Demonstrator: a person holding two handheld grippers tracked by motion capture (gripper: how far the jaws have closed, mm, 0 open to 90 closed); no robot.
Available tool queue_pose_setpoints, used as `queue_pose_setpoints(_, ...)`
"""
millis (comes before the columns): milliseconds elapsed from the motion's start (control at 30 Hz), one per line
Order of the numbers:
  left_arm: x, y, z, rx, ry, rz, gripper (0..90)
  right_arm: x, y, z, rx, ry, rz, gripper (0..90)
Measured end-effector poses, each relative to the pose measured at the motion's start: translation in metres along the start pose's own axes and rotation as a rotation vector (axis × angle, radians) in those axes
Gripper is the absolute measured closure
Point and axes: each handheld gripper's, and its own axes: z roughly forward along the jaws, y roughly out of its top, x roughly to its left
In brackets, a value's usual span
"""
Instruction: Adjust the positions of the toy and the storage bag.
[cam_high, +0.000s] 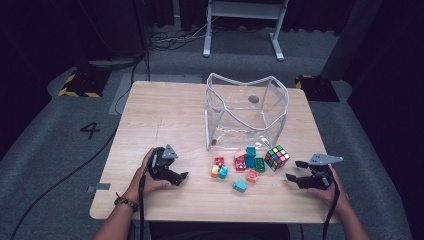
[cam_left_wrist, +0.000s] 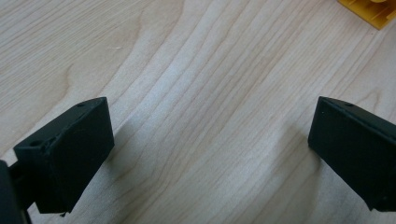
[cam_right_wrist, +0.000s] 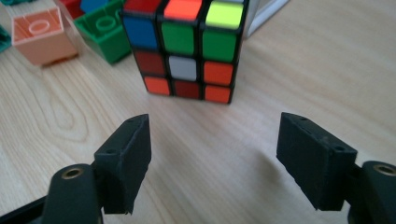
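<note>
Squarely ahead of the right gripper (cam_right_wrist: 215, 154) sits the puzzle cube (cam_right_wrist: 184, 46), upright on the counter (cam_right_wrist: 289, 70), one edge toward it; both grippers' fingers (cam_right_wrist: 126, 161) gape empty, the left gripper (cam_left_wrist: 210, 154) over bare wood.

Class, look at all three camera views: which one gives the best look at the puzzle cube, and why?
The right gripper view: the puzzle cube sits close ahead of the right gripper, whose fingers stand open, and each coloured sticker on its near face is distinct. The high view shows the cube small, beside the toy bricks. The left gripper view looks down on bare tabletop.
</note>
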Motion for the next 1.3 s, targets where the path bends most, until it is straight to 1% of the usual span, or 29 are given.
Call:
queue_pose_setpoints(33,0.0,0.001,0.001,-0.01,-0.021,0.01,1.7,0.0,0.003,-0.002,-0.004,-0.006,-0.003,27.7)
queue_pose_setpoints(67,0.001,0.003,0.001,0.003,-0.026,0.01,2.5,0.0,0.009,-0.005,-0.022,-0.02,-0.009,28.4)
queue_pose_setpoints(100,0.001,0.005,0.001,0.002,-0.037,0.0,2.9,0.0,0.015,-0.008,-0.031,-0.026,-0.018,29.3)
queue_pose_setpoints(133,0.002,0.008,0.001,-0.006,-0.046,0.006,7.5,0.0,0.021,-0.011,-0.033,-0.034,-0.021,30.8)
queue_pose_setpoints(200,0.003,0.013,0.001,-0.008,-0.075,0.013,24.2,-0.001,0.033,-0.014,-0.048,-0.068,-0.056,33.2)
queue_pose_setpoints(233,0.0,0.016,0.002,-0.007,-0.015,0.034,19.5,-0.003,0.045,-0.015,-0.044,-0.096,-0.081,35.2)
queue_pose_setpoints(300,0.0,0.022,0.005,-0.002,-0.018,0.032,17.2,-0.004,0.05,-0.014,-0.039,-0.102,-0.092,35.7)
queue_pose_setpoints(333,0.0,0.025,0.004,-0.011,-0.016,0.017,20.1,-0.006,0.058,-0.014,-0.052,-0.11,-0.103,38.5)
queue_pose_setpoints(367,0.001,0.03,0.004,-0.054,-0.044,0.014,24.2,-0.007,0.062,-0.013,-0.062,-0.108,-0.102,40.0)
queue_pose_setpoints(433,0.001,0.042,0.004,-0.098,-0.009,0.018,25.0,-0.011,0.075,-0.012,-0.091,-0.098,-0.097,41.2)
queue_pose_setpoints(467,0.0,0.052,0.006,-0.127,-0.019,0.008,28.2,-0.014,0.085,-0.009,-0.126,-0.092,-0.081,44.2)
queue_pose_setpoints(567,0.0,0.065,0.01,-0.157,-0.037,0.005,28.7,-0.017,0.092,-0.006,-0.136,-0.079,-0.077,44.7)
queue_pose_setpoints(600,0.001,0.072,0.011,-0.163,-0.04,0.023,29.9,-0.018,0.097,-0.003,-0.141,-0.085,-0.08,45.6)
queue_pose_setpoints(667,-0.002,0.083,0.014,-0.185,-0.044,0.029,33.9,-0.018,0.103,0.002,-0.142,-0.078,-0.088,47.7)
queue_pose_setpoints(700,-0.004,0.092,0.017,-0.195,-0.066,0.02,38.0,-0.017,0.107,0.006,-0.145,-0.087,-0.09,51.0)
queue_pose_setpoints(767,-0.006,0.098,0.018,-0.212,-0.063,0.02,44.9,-0.018,0.109,0.011,-0.155,-0.07,-0.075,53.5)
queue_pose_setpoints(800,-0.008,0.105,0.021,-0.226,-0.088,0.037,45.5,-0.018,0.109,0.012,-0.164,-0.059,-0.065,56.2)
queue_pose_setpoints(867,-0.008,0.109,0.022,-0.228,-0.09,0.049,47.0,-0.018,0.11,0.014,-0.173,-0.044,-0.058,58.2)
queue_pose_setpoints(900,-0.012,0.112,0.024,-0.232,-0.096,0.04,48.2,-0.018,0.111,0.019,-0.173,-0.05,-0.054,63.1)
queue_pose_setpoints(933,-0.012,0.114,0.024,-0.239,-0.076,0.063,48.2,-0.018,0.111,0.019,-0.173,-0.05,-0.054,63.1)
queue_pose_setpoints(967,-0.015,0.116,0.025,-0.261,-0.079,0.05,48.0,-0.017,0.111,0.021,-0.171,-0.055,-0.054,63.3)
queue_pose_setpoints(1067,-0.016,0.121,0.027,-0.28,-0.03,0.056,49.9,-0.014,0.112,0.026,-0.164,-0.062,-0.062,66.2)
queue_pose_setpoints(1100,-0.017,0.122,0.028,-0.288,-0.016,0.051,53.3,-0.013,0.112,0.028,-0.168,-0.073,-0.066,67.7)
queue_pose_setpoints(1133,-0.016,0.123,0.028,-0.291,-0.011,0.056,64.7,-0.013,0.112,0.028,-0.173,-0.085,-0.065,72.2)
queue_pose_setpoints(1167,-0.014,0.124,0.028,-0.307,-0.029,0.049,70.4,-0.014,0.111,0.028,-0.179,-0.092,-0.057,74.9)
queue_pose_setpoints(1200,-0.013,0.125,0.028,-0.311,-0.03,0.062,75.8,-0.014,0.111,0.029,-0.185,-0.091,-0.049,76.7)
queue_pose_setpoints(1233,-0.013,0.125,0.028,-0.311,-0.03,0.062,80.3,-0.014,0.111,0.029,-0.185,-0.091,-0.049,76.7)
queue_pose_setpoints(1267,-0.013,0.125,0.029,-0.315,-0.049,0.061,80.3,-0.015,0.11,0.029,-0.19,-0.088,-0.047,79.4)
queue_pose_setpoints(1300,-0.014,0.126,0.028,-0.309,-0.027,0.086,85.8,-0.016,0.108,0.03,-0.206,-0.083,-0.045,83.2)
